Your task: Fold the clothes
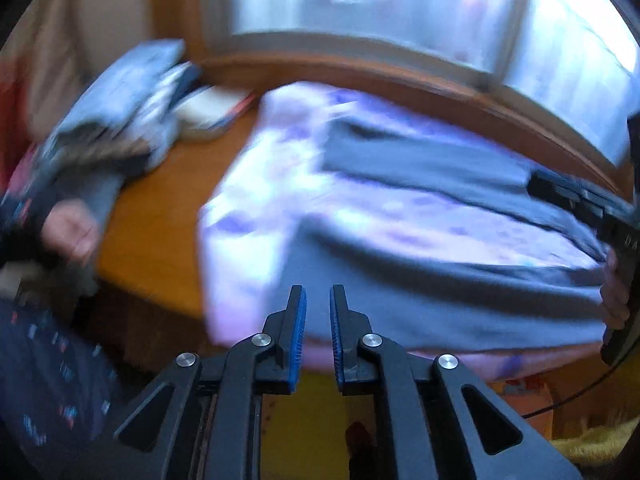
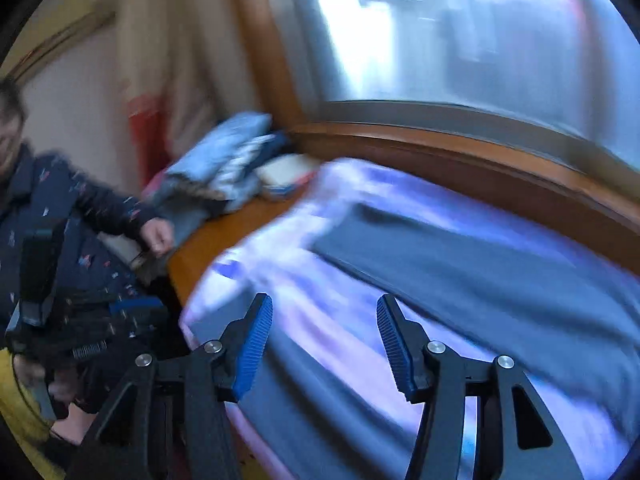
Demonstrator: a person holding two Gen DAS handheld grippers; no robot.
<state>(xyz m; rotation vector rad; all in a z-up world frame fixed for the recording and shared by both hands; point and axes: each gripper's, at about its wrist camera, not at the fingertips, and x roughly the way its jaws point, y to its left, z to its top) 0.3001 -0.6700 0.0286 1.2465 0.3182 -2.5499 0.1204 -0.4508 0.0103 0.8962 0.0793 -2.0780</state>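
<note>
Grey garment (image 1: 420,264) is lying spread over a pale lilac sheet (image 1: 256,184) on the wooden table (image 1: 160,220), its long axis running along the window sill (image 1: 360,76). Left gripper (image 1: 318,304) is hovering at the cloth's near edge, jaws slightly parted and gripping nothing. Right gripper (image 2: 325,320) is hanging above the garment's middle, jaws wide and empty. Both are pointing toward the sill; the left looks nearer the hem. A clothes pile (image 1: 120,108) is sitting on the table, left of the sheet.
</note>
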